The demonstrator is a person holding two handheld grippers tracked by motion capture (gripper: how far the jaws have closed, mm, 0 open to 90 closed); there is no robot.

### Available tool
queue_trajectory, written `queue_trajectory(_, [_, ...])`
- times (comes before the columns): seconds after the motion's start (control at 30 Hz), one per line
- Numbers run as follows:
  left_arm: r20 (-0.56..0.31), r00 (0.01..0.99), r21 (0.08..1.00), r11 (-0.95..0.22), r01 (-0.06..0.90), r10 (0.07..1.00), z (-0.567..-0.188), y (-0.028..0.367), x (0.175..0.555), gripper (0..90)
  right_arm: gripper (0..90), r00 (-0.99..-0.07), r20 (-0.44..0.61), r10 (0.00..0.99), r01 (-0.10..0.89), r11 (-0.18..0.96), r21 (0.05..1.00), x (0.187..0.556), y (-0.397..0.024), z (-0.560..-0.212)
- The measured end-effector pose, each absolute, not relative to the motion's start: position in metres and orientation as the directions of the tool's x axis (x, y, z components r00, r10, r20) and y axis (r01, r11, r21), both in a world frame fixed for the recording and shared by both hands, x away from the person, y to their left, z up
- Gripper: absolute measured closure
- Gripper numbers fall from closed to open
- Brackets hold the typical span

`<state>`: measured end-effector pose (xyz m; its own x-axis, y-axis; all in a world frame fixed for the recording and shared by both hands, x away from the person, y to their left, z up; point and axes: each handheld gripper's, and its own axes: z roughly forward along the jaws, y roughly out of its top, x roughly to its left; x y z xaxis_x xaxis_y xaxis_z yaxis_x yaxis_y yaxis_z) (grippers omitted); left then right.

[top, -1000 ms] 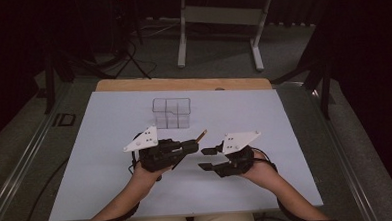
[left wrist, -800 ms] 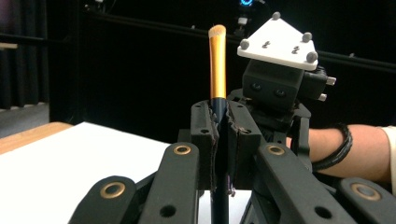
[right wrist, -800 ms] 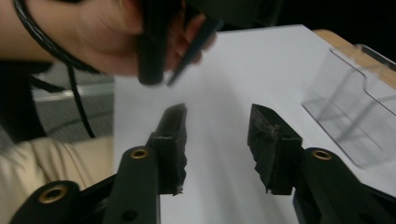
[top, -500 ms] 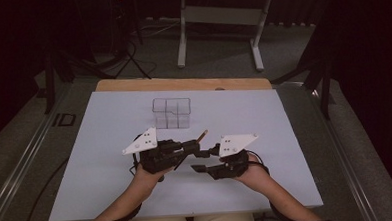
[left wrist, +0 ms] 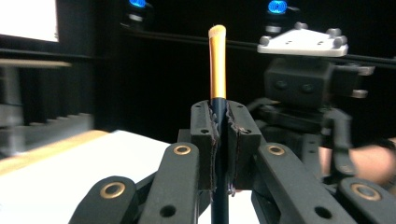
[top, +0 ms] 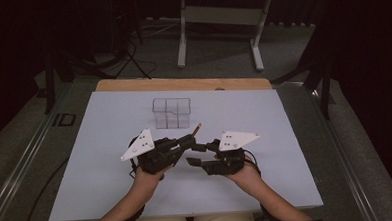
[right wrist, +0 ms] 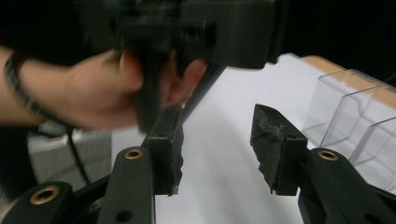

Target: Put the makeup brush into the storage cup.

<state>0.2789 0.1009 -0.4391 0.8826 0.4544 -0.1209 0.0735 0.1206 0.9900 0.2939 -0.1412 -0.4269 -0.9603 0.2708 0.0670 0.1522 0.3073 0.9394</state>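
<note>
On the left of the high view we see our left tongs (top: 189,141) held low over the pale worktop (top: 86,160), their grey three-cornered plate tilted toward the left edge. In the left gripper view these tongs (left wrist: 220,122) are clamped tight on a brush (left wrist: 217,60): its dark handle runs up between the two pads, and the orange part with its pale tip stands clear above them. From above, the brush (top: 196,130) slants up and to the right out of the tongs, its light tip just in front of the clear plastic organizer (top: 172,113), which stands on the worktop a little beyond both hands, divided into several compartments. We cannot tell from these views whether the tip touches the organizer. To the right, our right tongs (top: 200,153) face the left ones across a small gap, near the middle of the worktop. In the right gripper view they (right wrist: 219,140) stand apart with nothing between the pads but bare white surface; they have just been opening a little. Beyond them our left hand (right wrist: 93,88) wraps the other gripper, blurred and close, and at the far right edge sits the organizer (right wrist: 355,121). Behind the worktop, a wooden strip (top: 183,84) runs along its far edge.
</note>
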Motion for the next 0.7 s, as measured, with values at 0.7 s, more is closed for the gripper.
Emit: queue_trajectory(0.7, [-0.151,0.847,0.979,0.195,0.058,0.509,-0.441,0.108,0.272,83.8,70.0,-0.936,0.251,0.248,0.301,0.19,0.935,0.299,-0.105,-0.44])
